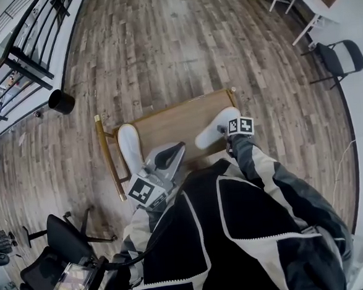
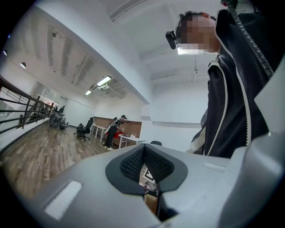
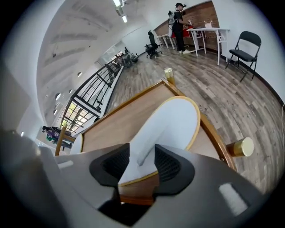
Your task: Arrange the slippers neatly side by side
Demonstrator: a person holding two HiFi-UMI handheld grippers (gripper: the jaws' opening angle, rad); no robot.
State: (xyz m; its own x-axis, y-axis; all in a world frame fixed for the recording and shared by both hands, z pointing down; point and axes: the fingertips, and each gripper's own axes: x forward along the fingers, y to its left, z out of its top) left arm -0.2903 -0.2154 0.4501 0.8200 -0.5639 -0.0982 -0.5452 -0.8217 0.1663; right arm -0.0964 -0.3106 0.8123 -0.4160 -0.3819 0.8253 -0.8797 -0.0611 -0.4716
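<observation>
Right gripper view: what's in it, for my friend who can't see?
The right gripper pinches a white slipper that lies on a wooden table. A second slipper peeks in at the table's left edge.

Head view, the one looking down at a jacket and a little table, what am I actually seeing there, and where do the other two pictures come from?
There is no robot here. A person holds a two-jaw gripper in each hand. The head view comes from a camera on the person's head, looking down past the jacket at a small wooden table on a wood floor. The other two pictures come from cameras that ride on the grippers and look along their jaws. The right gripper is shut on the right slipper, a white one at the table's right end. The left slipper lies at the left end, well apart and angled differently. The left gripper is shut on nothing and tilted up towards the person.
</observation>
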